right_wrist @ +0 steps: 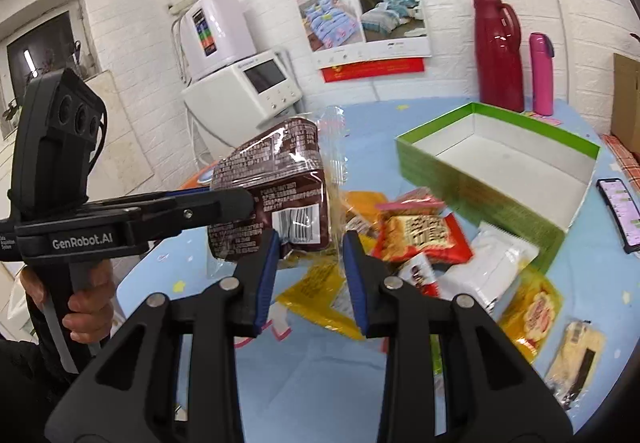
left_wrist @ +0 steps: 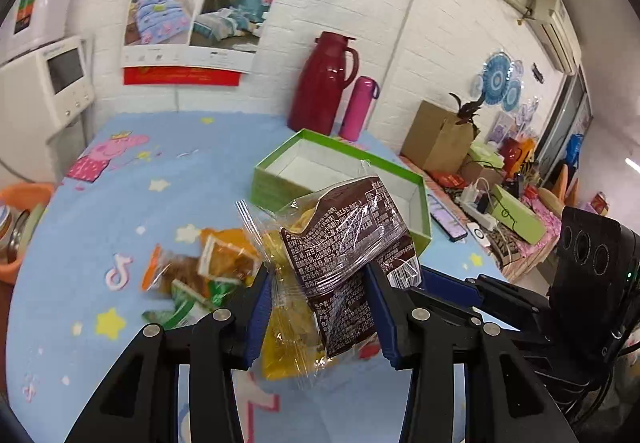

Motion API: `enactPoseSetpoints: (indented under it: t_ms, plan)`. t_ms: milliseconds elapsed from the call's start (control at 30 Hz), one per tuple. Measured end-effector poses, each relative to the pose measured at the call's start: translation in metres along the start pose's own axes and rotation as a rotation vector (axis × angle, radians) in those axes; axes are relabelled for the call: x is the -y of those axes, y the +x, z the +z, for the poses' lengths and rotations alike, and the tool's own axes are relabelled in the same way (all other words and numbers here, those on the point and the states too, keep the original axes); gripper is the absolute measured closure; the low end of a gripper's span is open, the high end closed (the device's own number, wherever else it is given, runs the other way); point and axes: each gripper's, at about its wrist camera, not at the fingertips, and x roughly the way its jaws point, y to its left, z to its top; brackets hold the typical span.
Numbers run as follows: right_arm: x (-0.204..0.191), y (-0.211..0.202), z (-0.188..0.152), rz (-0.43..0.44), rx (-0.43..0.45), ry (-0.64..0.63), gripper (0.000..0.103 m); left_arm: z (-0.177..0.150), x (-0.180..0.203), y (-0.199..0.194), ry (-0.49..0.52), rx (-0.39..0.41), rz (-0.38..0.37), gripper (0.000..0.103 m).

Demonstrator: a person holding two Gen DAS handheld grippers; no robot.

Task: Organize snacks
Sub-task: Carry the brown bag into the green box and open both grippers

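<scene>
Left gripper (left_wrist: 318,285): clamped on a brown printed plastic snack packet (left_wrist: 352,243), held above the blue cartoon tablecloth (left_wrist: 120,211), near the open green cardboard box (left_wrist: 280,183). Right gripper (right_wrist: 310,251): fingers apart, holding nothing, above loose snack packets (right_wrist: 420,231).

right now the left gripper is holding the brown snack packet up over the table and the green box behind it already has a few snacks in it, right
Not quite. The left gripper does hold the brown snack packet above the table, but the green box is empty: the right wrist view shows only its bare white inside. The other snacks lie on the table in front of it.
</scene>
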Motion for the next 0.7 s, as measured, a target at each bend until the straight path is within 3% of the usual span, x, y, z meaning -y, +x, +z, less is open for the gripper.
enactPoseSetpoints:
  t_ms: [300, 467, 667, 700]
  plan:
    - [0.098, -0.001, 0.019, -0.163, 0.030, 0.165, 0.068, 0.053, 0.039, 0.113, 0.059, -0.108, -0.132, 0.059]
    - [0.140, 0.013, 0.027, -0.218, 0.020, 0.224, 0.068, 0.069, 0.053, 0.166, 0.066, -0.174, -0.157, 0.059]
    - [0.171, 0.023, 0.028, -0.250, 0.015, 0.241, 0.066, 0.083, 0.056, 0.201, 0.063, -0.193, -0.143, 0.059]
    - [0.175, 0.027, 0.029, -0.260, 0.009, 0.235, 0.062, 0.084, 0.054, 0.204, 0.051, -0.194, -0.133, 0.053]
